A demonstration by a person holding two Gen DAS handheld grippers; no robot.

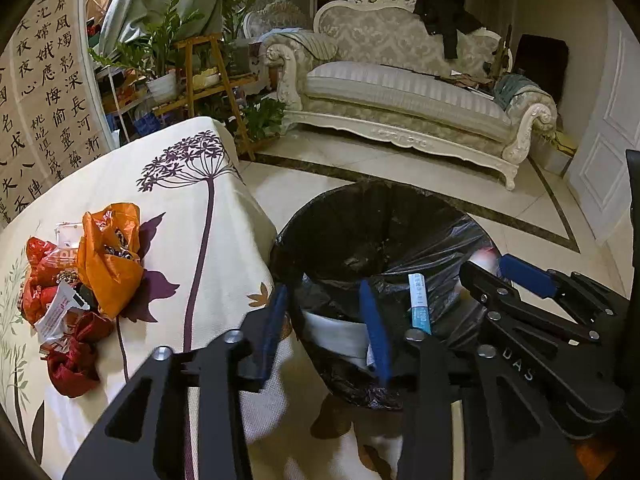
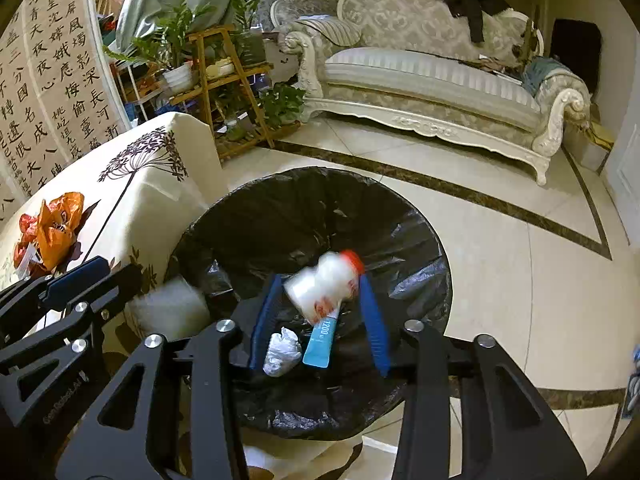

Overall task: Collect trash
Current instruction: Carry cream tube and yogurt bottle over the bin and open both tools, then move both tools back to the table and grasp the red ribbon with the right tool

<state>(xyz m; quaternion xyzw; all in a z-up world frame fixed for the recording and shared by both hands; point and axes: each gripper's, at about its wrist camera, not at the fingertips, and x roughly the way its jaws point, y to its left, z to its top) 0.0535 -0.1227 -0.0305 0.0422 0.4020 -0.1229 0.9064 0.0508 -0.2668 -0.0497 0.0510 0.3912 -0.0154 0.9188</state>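
With both grippers hovering over the black-lined round trash bin [image 2: 308, 240], the right gripper [image 2: 320, 316] has its blue fingers spread wide, gripping nothing. Between them, blurred, is a white plastic bottle with a red cap [image 2: 326, 280], apparently dropping into the bin, red cap far-right, long axis tilted. Below it in the bin: a light-blue flat tube [image 2: 320, 340] and a crumpled white paper wad [image 2: 282, 352].

Left gripper [image 1: 326, 320] is also spread and empty, hanging over the bin's near-left rim, just beside the table edge.

Remaining trash sits far-left of both grippers on the cream floral tablecloth [image 1: 192, 208]: an orange crumpled plastic bag [image 1: 110, 256], red wrappers [image 1: 38, 276], a dark red fabric scrap [image 1: 76, 360], a white torn packet [image 1: 60, 312]. Left gripper is nearer the pile, so it likely reaches left next. Pile is clumped; single-item pick looks tricky.

Beyond: an ornate cream sofa [image 1: 400, 92].
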